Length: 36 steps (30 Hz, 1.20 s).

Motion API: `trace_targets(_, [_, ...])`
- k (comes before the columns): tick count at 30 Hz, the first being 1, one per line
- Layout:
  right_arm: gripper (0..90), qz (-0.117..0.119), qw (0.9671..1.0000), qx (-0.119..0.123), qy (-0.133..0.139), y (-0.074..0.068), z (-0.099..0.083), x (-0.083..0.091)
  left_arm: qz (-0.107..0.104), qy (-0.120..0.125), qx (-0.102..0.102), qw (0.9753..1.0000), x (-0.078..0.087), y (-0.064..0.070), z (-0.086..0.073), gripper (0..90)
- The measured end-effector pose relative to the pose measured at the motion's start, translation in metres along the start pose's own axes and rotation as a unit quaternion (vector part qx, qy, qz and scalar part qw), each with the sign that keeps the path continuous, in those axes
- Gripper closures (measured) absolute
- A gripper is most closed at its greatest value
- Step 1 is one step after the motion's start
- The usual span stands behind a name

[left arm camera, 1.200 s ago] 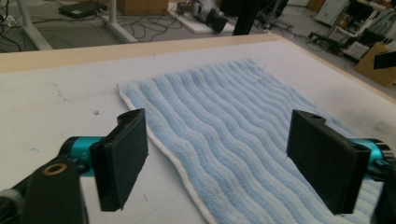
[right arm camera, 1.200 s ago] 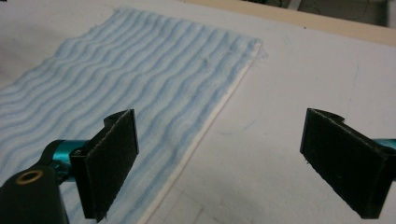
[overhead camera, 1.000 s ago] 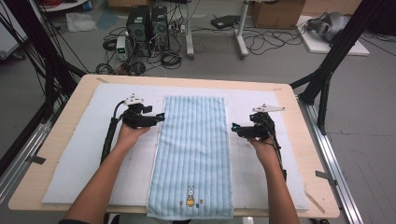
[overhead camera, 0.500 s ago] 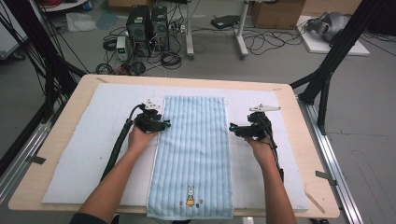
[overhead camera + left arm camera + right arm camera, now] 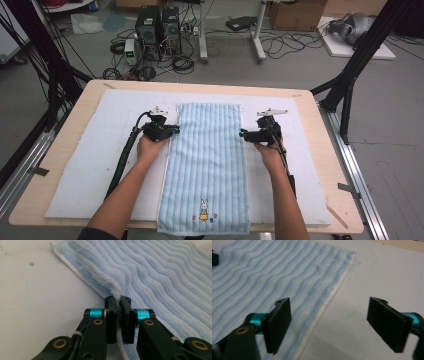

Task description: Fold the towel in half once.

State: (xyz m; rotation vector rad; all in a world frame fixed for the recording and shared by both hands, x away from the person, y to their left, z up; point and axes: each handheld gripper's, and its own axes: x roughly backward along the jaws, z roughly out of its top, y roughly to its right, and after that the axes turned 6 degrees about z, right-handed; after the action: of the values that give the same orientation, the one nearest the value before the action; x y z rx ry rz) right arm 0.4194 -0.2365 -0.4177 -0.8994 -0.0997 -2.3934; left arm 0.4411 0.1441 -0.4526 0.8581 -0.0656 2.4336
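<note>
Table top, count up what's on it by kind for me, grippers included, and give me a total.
Blue striped towel: 1
White mat under it: 1
Grippers: 2, the left gripper shut on the towel's edge, the right gripper open at the opposite edge
Total: 4

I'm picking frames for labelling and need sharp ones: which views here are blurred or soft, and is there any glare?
High view: evenly lit, no glare, slightly soft but the towel stripes read clearly. Left gripper view: left gripper jaws and pinched towel edge are sharp, far towel softens. Right gripper view: blurred throughout, with the right gripper jaws and the towel hem smeared; faint shadow on the white mat.
</note>
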Motion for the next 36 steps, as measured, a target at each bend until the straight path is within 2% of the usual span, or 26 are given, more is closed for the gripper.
trace_targets(6, [40.4, -0.003, 0.9998, -0.009, -0.02, -0.004, 0.007, -0.02, -0.006, 0.0, -0.002, 1.0, 0.001, -0.001, 0.0, 83.8])
trace_targets(10, [44.3, 0.004, 0.9993, -0.022, -0.03, -0.006, 0.006, -0.032, -0.003, 0.002, -0.008, 1.0, 0.001, 0.001, -0.001, 81.9])
trace_targets(15, [49.9, -0.013, 0.9984, -0.023, -0.05, -0.007, 0.004, -0.042, 0.004, -0.001, -0.013, 0.9999, 0.0, 0.003, -0.001, 83.5])
trace_targets(18, [55.1, -0.023, 0.9982, -0.018, -0.052, -0.008, 0.003, -0.044, 0.003, -0.001, -0.012, 0.9999, 0.0, 0.003, 0.0, 84.8])
trace_targets(21, [69.1, -0.021, 0.9982, -0.008, -0.057, -0.01, 0.004, -0.044, 0.004, -0.002, -0.017, 0.9999, -0.001, 0.004, 0.0, 85.9])
trace_targets(25, [85.0, 0.002, 0.9983, -0.008, -0.057, -0.011, 0.004, -0.044, 0.002, -0.003, -0.014, 0.9999, 0.0, 0.003, 0.0, 86.2])
trace_targets(28, [86.7, -0.007, 0.9981, 0.004, -0.061, -0.015, 0.006, -0.044, -0.005, 0.004, -0.002, 1.0, 0.001, 0.001, 0.0, 86.1])
trace_targets(30, [86.9, -0.006, 0.9988, -0.002, -0.049, -0.014, 0.007, -0.042, -0.018, 0.015, 0.017, 0.9996, 0.004, -0.004, 0.002, 86.1])
trace_targets(33, [86.8, 0.004, 0.9995, -0.01, -0.028, -0.012, 0.009, -0.035, -0.031, 0.035, 0.031, 0.9984, 0.011, -0.006, 0.005, 86.1])
trace_targets(36, [86.8, 0.014, 0.9997, -0.01, -0.019, -0.013, 0.009, -0.027, -0.043, 0.047, 0.027, 0.9976, 0.021, -0.005, 0.009, 86.1])
